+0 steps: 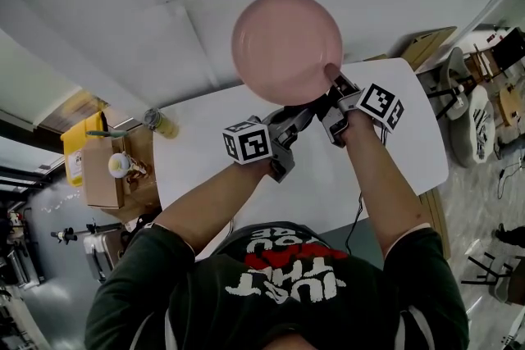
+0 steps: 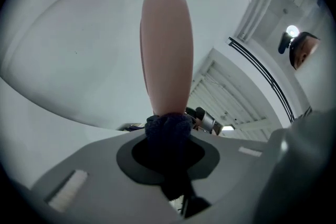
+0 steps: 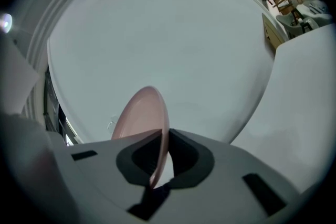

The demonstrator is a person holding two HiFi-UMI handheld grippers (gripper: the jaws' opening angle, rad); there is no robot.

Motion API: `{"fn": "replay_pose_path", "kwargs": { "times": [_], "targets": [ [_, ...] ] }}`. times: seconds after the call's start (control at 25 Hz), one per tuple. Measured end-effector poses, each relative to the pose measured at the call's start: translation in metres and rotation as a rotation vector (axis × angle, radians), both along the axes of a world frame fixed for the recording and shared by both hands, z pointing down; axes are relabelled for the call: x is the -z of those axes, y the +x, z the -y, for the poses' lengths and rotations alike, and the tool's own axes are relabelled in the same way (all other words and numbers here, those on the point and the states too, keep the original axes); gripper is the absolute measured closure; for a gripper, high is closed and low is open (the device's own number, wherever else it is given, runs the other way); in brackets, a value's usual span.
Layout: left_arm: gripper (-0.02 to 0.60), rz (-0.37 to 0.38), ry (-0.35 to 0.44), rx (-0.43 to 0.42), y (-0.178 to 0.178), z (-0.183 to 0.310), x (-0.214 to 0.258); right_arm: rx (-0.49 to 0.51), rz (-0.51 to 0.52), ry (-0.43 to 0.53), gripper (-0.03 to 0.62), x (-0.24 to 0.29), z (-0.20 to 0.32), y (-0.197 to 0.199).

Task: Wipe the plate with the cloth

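You are holding the pink plate point(image 1: 285, 45) up over the white worktop point(image 1: 406, 143), with your right gripper point(image 1: 335, 82) pinching its lower rim, part of which is hiding between the pads. Your left gripper point(image 1: 295, 123) is clamping the dark cloth point(image 2: 168, 126) right at the plate's edge. Whether they are actually touching is hard to tell, and the head view is hardly showing the cloth.

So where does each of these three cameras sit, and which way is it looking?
Head view: on the person's head, looking down at the table; arms, shirt, left tool and right tool show.
Left gripper view: on the left tool, looking along its jaws, shut on the cloth; only jaws show.
Right gripper view: on the right tool, looking along its jaws, shut on the plate rim; only jaws show.
Shared: all three see the plate.
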State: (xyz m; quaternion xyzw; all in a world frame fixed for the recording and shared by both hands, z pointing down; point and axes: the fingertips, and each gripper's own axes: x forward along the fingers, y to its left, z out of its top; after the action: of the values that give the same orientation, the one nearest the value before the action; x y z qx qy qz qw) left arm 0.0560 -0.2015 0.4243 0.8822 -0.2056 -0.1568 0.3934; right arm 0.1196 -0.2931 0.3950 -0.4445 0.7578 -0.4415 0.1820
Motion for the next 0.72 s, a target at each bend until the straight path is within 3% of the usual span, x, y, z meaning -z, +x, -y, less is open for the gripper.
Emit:
{"fn": "replay_pose_path", "kwargs": {
  "times": [0.44, 0.72],
  "targets": [
    [0.529, -0.026, 0.032, -0.020, -0.026, -0.011, 0.012, -0.031, 0.020, 0.010, 0.577, -0.005, -0.004, 0.034],
    [0.529, -0.021, 0.062, -0.021, -0.054, -0.014, 0.028, 0.022, 0.026, 0.026, 0.577, -0.009, -0.015, 0.053]
  ]
}}
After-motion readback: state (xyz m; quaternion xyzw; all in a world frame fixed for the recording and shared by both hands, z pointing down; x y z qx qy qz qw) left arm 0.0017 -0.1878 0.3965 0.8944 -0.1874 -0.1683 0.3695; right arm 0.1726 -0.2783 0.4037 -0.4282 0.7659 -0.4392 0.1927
